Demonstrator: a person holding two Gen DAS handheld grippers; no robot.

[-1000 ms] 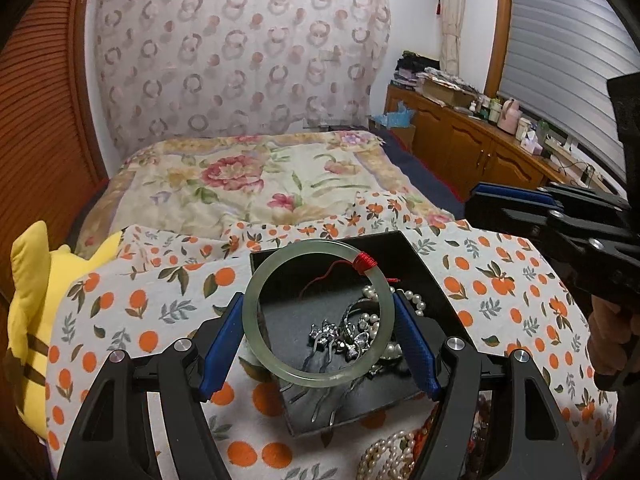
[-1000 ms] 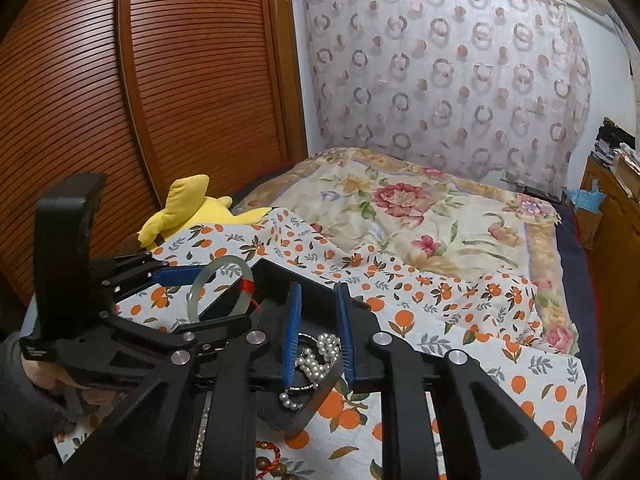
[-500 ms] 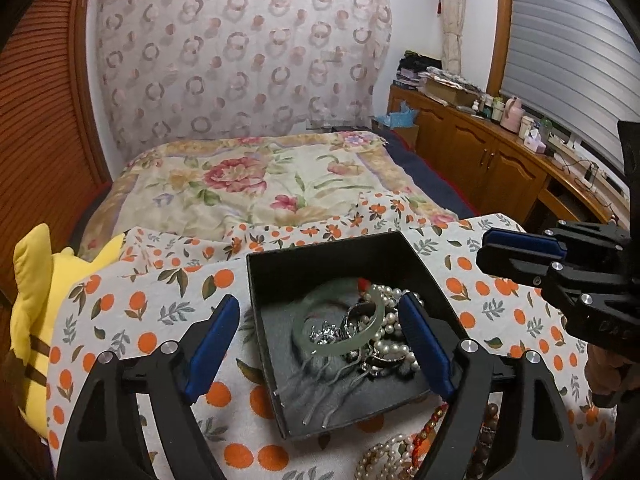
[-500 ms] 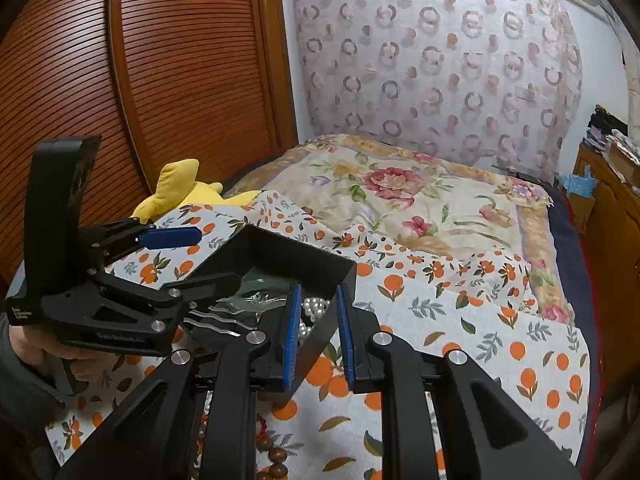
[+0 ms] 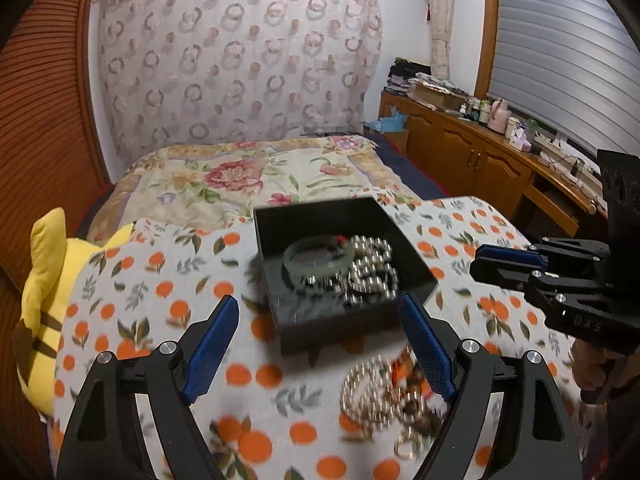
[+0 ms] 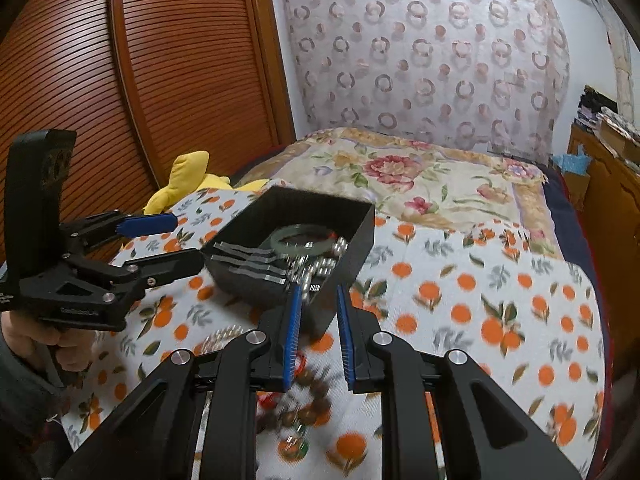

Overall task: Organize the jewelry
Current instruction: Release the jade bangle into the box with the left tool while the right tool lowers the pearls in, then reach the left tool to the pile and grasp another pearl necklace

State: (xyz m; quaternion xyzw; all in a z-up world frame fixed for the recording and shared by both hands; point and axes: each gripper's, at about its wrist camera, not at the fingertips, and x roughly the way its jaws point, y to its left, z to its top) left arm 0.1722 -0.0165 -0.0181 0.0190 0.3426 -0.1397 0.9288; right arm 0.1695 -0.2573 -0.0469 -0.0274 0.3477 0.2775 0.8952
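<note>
Jade bangle [image 5: 318, 258] lying flat in the black box [image 5: 360, 312], far-left of centre, resting against the pearl strand [image 5: 372, 268] heaped at its right. Box sitting on the orange-print cloth [image 5: 168, 292], near corner pointing toward the cameras. Loose pile of beads and rings [image 5: 394, 404] on the cloth just near of the box, still unsorted, blurred in both views.

Left gripper [image 5: 320, 352] spread wide and empty, jaws having just been opening, nothing between them now. Right gripper [image 6: 318, 336] nearly pressed together with a narrow gap, hovering over the pile; nothing visibly pinched.

Likely next: picking one piece from the pile. Best to spread the right jaws before dropping, choose a strand at the pile's edge rather than the tangle's middle, and lift straight up so nothing drags along. Worth keeping clear of the box's near wall; a nudge could slide it on the soft cloth.

Open cloth to the right of the box, plenty of room there. Left side tighter: yellow plush toy [image 5: 48, 292] at the cloth's edge. Floral bedspread [image 5: 256, 184] beyond, unobstructed.
</note>
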